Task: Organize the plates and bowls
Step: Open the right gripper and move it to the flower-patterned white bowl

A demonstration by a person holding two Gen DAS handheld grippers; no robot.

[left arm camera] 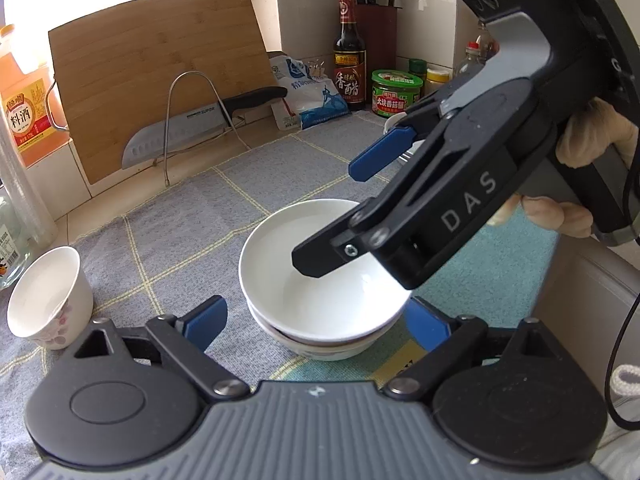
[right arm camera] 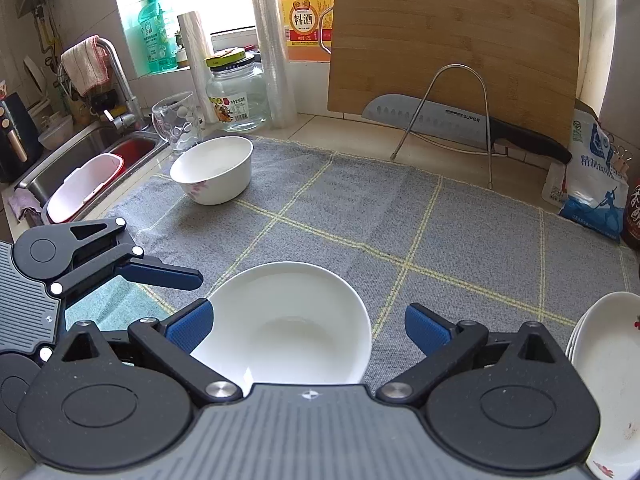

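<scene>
**2 open claws over a nested pair of white bowls**

Nearest in the left wrist view, the left claw stands spread wide, its 2 blue pads either side of a stack of bowls and not touching it. The stack counts 2: a plain glossy white bowl nested upright in a second white one, of which only the rim and a dark line beneath the upper bowl show. Both mouths face up; being round, they have no long axis. They sit on the grey checked cloth that covers the worktop, at its near edge.

The right claw reaches in from the right above the stack, also spread apart, with 1 black finger hanging over the bowl's hollow and the blue-padded one raised well clear. In the right wrist view the same white bowl lies between that claw's 2 blue pads, ungripped.

Further left stands 1 deeper white bowl with a pink flower print, upright and well apart from the stack. At the right edge of the right wrist view a stack of shallow white plates shows, about 3 rims, the top one red-flecked.

At the back, 1 bamboo cutting board leans against the wall with 1 knife lying crosswise in a wire rack, handle to the right. Beside them are 1 dark vinegar bottle and 1 green-lidded jar.
</scene>
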